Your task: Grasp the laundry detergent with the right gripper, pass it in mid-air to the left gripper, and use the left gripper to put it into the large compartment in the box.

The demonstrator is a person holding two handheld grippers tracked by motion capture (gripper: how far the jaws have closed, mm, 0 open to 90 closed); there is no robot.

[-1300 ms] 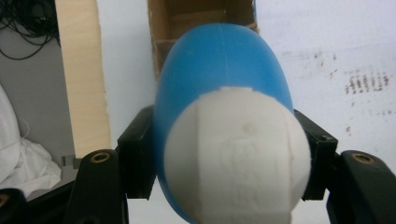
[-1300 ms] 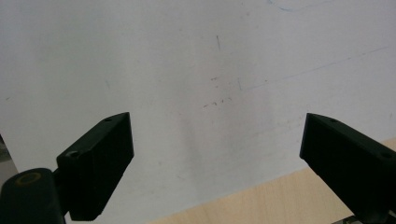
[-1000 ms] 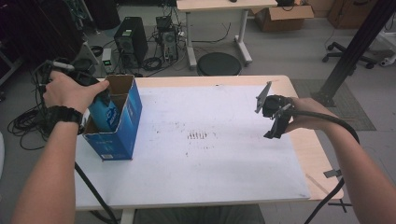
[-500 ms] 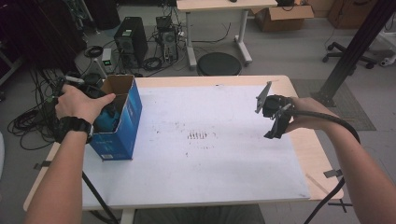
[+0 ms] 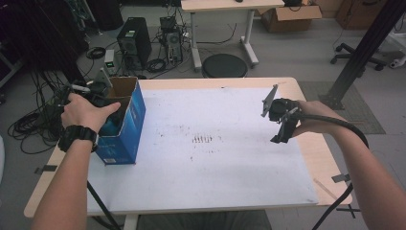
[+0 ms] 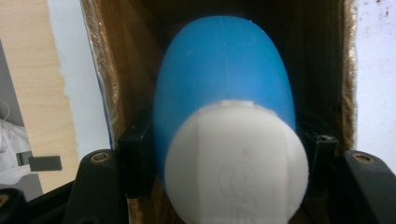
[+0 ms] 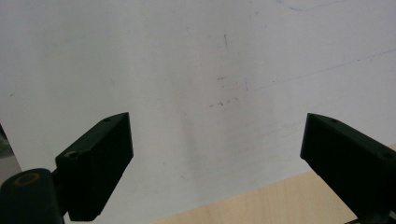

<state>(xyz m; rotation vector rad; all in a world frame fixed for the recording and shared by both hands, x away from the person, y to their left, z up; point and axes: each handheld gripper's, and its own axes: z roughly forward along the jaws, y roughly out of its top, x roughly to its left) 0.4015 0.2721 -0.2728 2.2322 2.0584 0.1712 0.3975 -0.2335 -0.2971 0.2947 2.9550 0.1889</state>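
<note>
- Blue bottle (image 6: 224,79) with white cap (image 6: 236,163), down inside open cardboard box (image 5: 122,122), brown inner walls close on either side.
- Clamped at its sides between both jaws of left claw (image 6: 224,149), pressed against the blue body just behind the cap.
- Box upright near left edge of bench (image 5: 297,196), blue outside, top flaps open; little spare room around bottle within.
- Left hand (image 5: 86,112) over the box's open top, watch on wrist.
- White sheet (image 5: 210,158) across most of bench, bare and faintly scuffed, wide free room at centre.
- Right claw (image 7: 215,154) spread wide, gripping nothing, above sheet near its right edge, well apart from box.
</note>
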